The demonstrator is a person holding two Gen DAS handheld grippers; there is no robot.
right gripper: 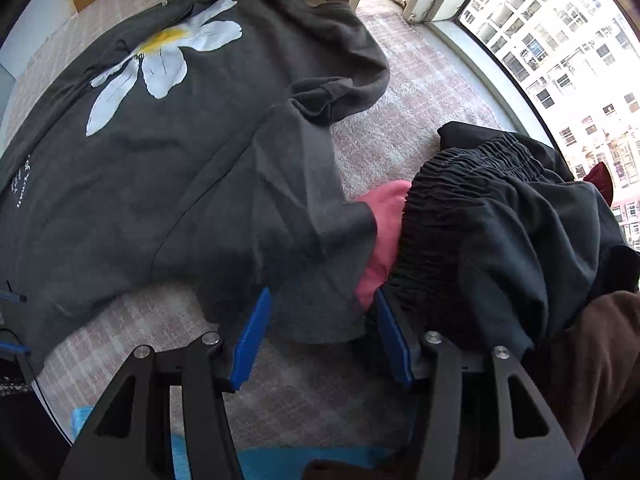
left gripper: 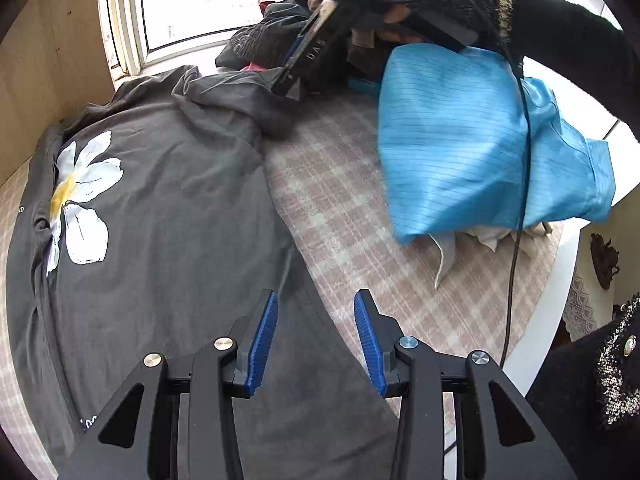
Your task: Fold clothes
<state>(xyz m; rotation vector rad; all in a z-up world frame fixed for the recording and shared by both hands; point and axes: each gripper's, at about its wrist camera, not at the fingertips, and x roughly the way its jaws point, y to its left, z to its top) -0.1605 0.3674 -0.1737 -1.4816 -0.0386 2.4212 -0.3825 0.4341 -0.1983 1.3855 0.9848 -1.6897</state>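
A dark grey T-shirt (left gripper: 168, 208) with a white and yellow flower print lies spread on the plaid-covered table (left gripper: 344, 208). My left gripper (left gripper: 316, 320) hovers open over the shirt's lower edge, nothing between its blue pads. In the right wrist view the same T-shirt (right gripper: 168, 152) fills the left, one sleeve (right gripper: 340, 92) bunched at the top. My right gripper (right gripper: 320, 324) is open around the shirt's near corner, beside the clothes pile. From the left wrist view the right gripper (left gripper: 292, 80) is seen at the far side, held by a hand in a black sleeve (left gripper: 560, 28).
A pile of clothes holds black gathered shorts (right gripper: 500, 216), a pink garment (right gripper: 380, 232) and a brown one (right gripper: 592, 360). A blue striped garment (left gripper: 460, 140) covers white cloth (left gripper: 480, 240) at the table's right. A window (right gripper: 560, 48) runs along the far edge.
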